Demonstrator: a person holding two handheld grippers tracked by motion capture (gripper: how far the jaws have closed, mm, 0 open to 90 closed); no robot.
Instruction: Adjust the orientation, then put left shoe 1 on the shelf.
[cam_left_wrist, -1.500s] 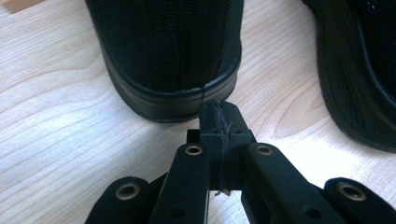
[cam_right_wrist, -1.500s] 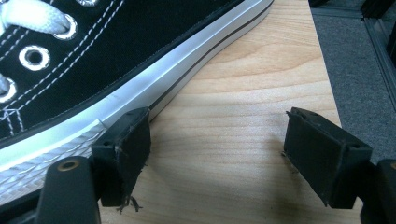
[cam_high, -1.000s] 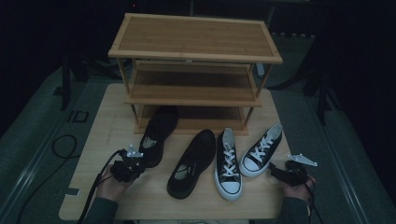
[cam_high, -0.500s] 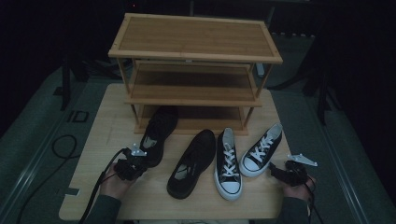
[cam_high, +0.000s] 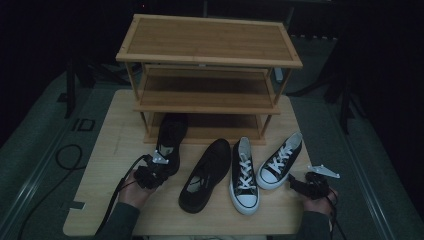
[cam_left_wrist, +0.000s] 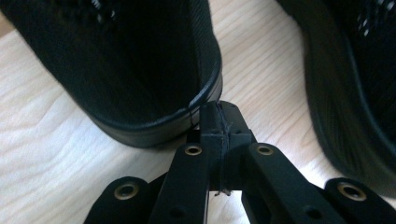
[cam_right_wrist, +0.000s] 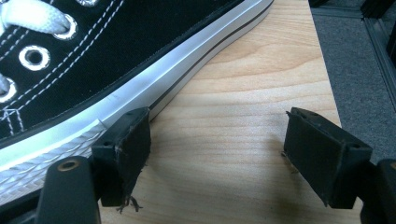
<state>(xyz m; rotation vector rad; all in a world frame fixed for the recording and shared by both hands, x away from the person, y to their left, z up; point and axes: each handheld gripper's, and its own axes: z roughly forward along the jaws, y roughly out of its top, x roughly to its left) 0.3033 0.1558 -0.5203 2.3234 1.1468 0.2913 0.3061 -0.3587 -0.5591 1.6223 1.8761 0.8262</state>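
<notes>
- We see our left gripper (cam_high: 159, 165) at the heel of the black shoe (cam_high: 170, 141) on the left side of the table (cam_high: 105, 165); the toe of this shoe reaches under the lowest shelf of the wooden rack (cam_high: 207, 75).
- In the left gripper view the jaws are pressed together, and the heel rim of the black shoe (cam_left_wrist: 140, 84) stands just in front of their tips (cam_left_wrist: 218, 122). We cannot tell if a bit of the rim is pinched between them.
- A second black shoe (cam_high: 206, 175) lies near, to the right.
- Our right gripper (cam_high: 300, 184) rests at the right edge of the table, jaws wide apart and holding nothing.
- Its left pad (cam_right_wrist: 126, 149) is just beside the white sole of a black-and-white sneaker (cam_right_wrist: 116, 70).
</notes>
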